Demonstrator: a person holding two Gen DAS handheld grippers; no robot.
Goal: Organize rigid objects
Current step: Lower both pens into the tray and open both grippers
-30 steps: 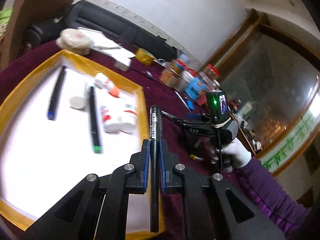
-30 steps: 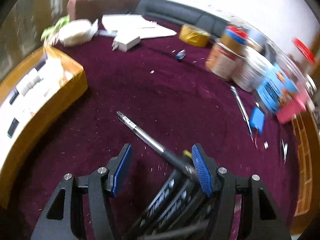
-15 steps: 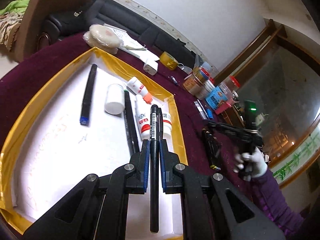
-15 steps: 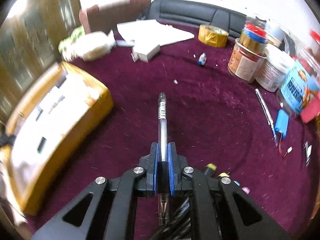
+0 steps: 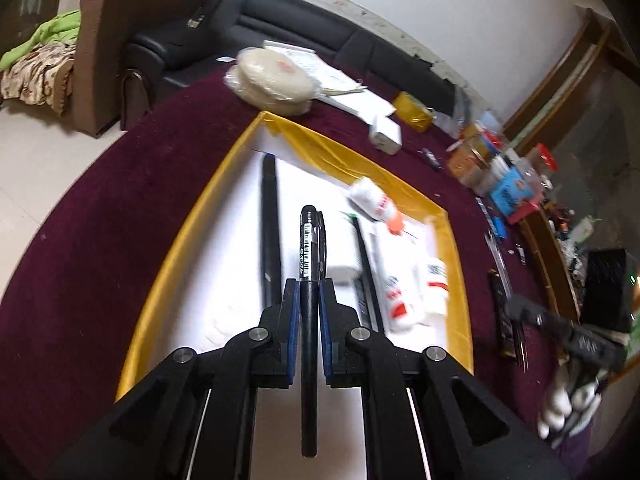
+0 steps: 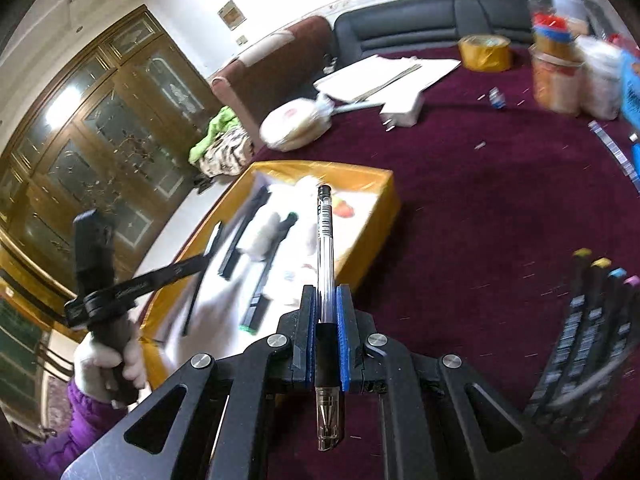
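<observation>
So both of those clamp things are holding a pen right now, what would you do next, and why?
Probably lower the left gripper and let go of its black pen. It is shut on the pen and already hangs over the yellow-rimmed tray, where other pens and glue bottles lie. The right gripper, shut on a clear pen, is not over the tray yet, so it would go second.

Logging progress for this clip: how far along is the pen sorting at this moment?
Done: the yellow-rimmed tray already holds black markers and white bottles. In hand: the left gripper is shut on a black pen above the tray, and the right gripper is shut on a clear pen; neither is set down yet. Left: a row of coloured-cap markers lies on the maroon cloth.
</observation>
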